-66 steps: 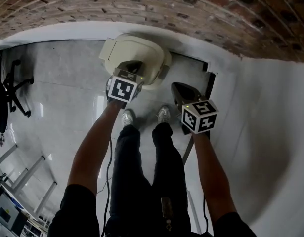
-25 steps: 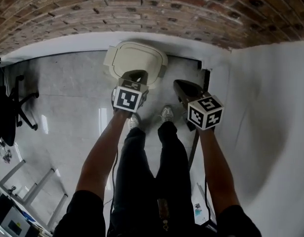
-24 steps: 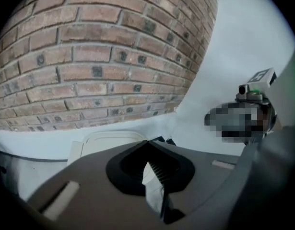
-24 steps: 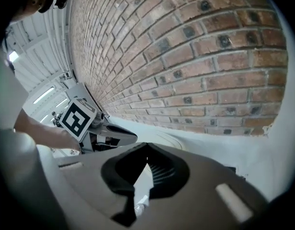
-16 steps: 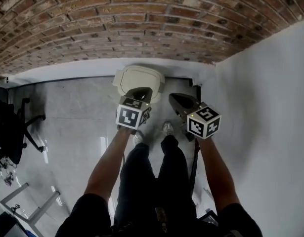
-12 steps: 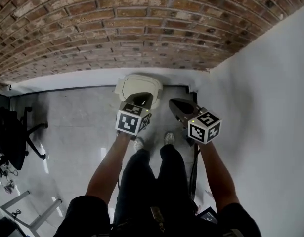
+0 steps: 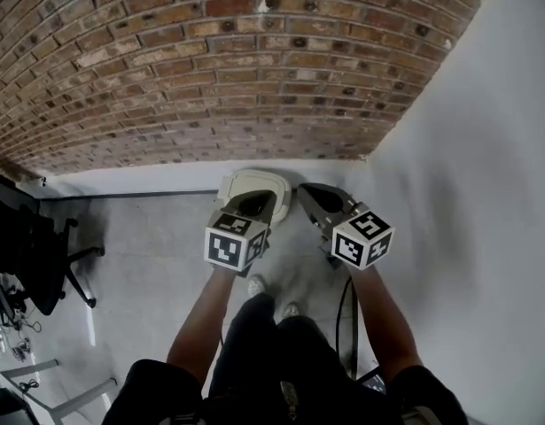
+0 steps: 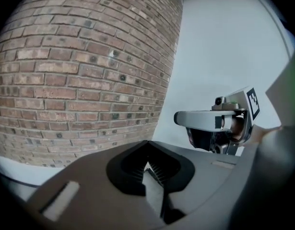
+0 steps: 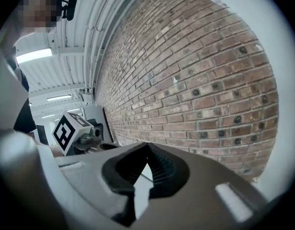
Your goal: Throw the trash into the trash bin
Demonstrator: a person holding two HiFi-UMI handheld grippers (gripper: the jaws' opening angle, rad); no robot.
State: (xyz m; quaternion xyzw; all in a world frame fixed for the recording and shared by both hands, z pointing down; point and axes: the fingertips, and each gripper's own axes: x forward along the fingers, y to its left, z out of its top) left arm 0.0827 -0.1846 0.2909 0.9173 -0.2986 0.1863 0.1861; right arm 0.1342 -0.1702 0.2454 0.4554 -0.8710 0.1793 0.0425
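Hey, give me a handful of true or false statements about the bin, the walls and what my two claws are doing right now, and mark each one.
1. The bin stands on the floor against the brick wall. True.
2. The left claw grips a piece of trash. False: its jaws are together with nothing between them.
3. The right claw has its jaws together and is empty. True.
4. The bin is bright red. False: it is cream.
5. A black office chair stands off to the person's left. True.
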